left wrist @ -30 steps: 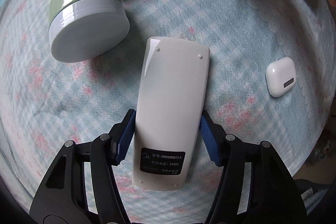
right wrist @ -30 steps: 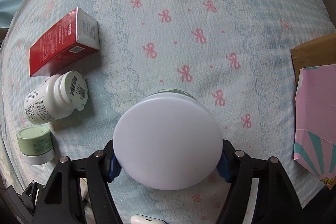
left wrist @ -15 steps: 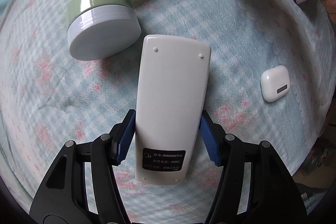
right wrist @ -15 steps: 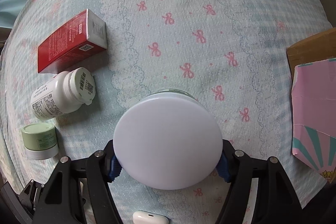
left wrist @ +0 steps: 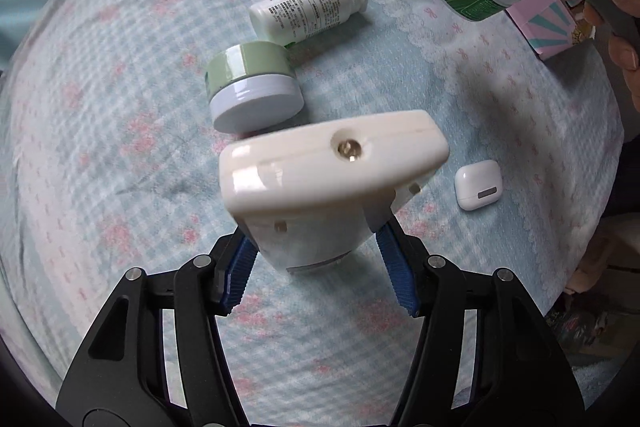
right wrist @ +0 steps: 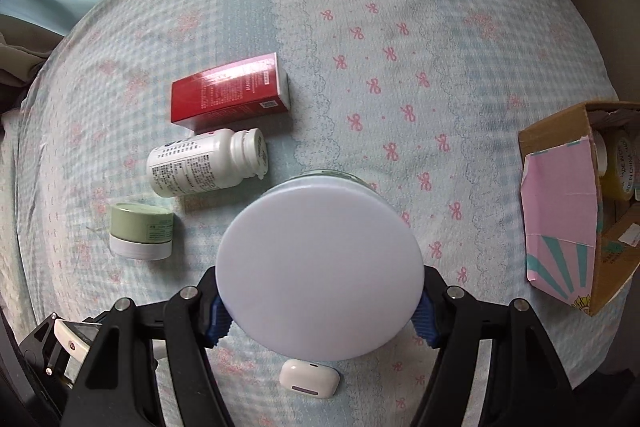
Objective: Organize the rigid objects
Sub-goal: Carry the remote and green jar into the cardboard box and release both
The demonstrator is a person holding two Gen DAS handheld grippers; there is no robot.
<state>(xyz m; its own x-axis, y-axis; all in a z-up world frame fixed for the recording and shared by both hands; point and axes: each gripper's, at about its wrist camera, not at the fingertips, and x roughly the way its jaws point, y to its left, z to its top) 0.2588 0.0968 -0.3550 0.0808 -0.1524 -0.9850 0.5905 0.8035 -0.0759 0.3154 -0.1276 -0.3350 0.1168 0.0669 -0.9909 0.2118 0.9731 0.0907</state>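
White remote [left wrist: 332, 183], tilted end-on above the bedspread [left wrist: 120, 107], sits clamped in the left gripper [left wrist: 316, 267]; keep the squeeze firm, since it could pivot. Right view: the right gripper [right wrist: 320, 311] clamps a green jar [right wrist: 320, 267] by its lid; carry it level toward the row beside the bottle [right wrist: 204, 163].

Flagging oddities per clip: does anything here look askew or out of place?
Yes. The white remote in the left gripper is tipped steeply up, its end facing the camera, gripped only near its lower end and blurred. Otherwise, the white bottle lies on its side beside the red box.
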